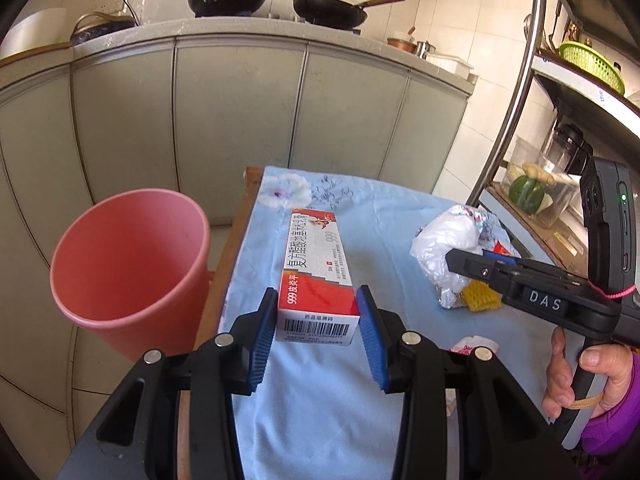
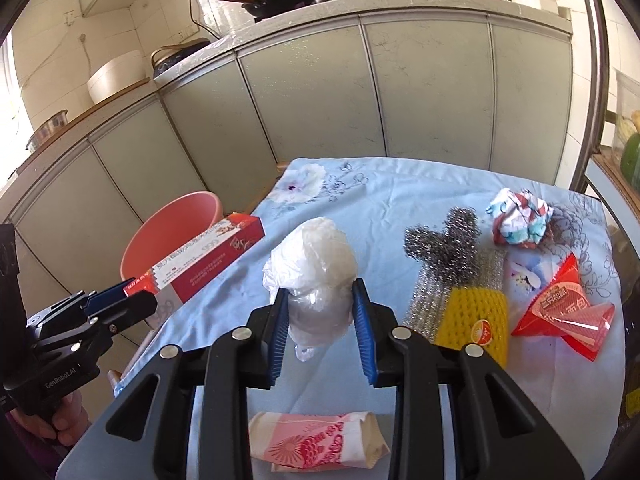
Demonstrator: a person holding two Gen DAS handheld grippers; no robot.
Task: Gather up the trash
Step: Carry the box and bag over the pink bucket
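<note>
My left gripper is shut on a red and white medicine box, held above the blue cloth table; the box also shows in the right wrist view. A pink bin stands just left of the table. My right gripper is shut on a crumpled white plastic bag. On the table lie a steel scourer, a yellow foam net, a red wrapper, a crumpled paper ball and a pink paper bag.
Grey kitchen cabinets with pans on the counter stand behind the table. A metal shelf rack with a green basket stands to the right.
</note>
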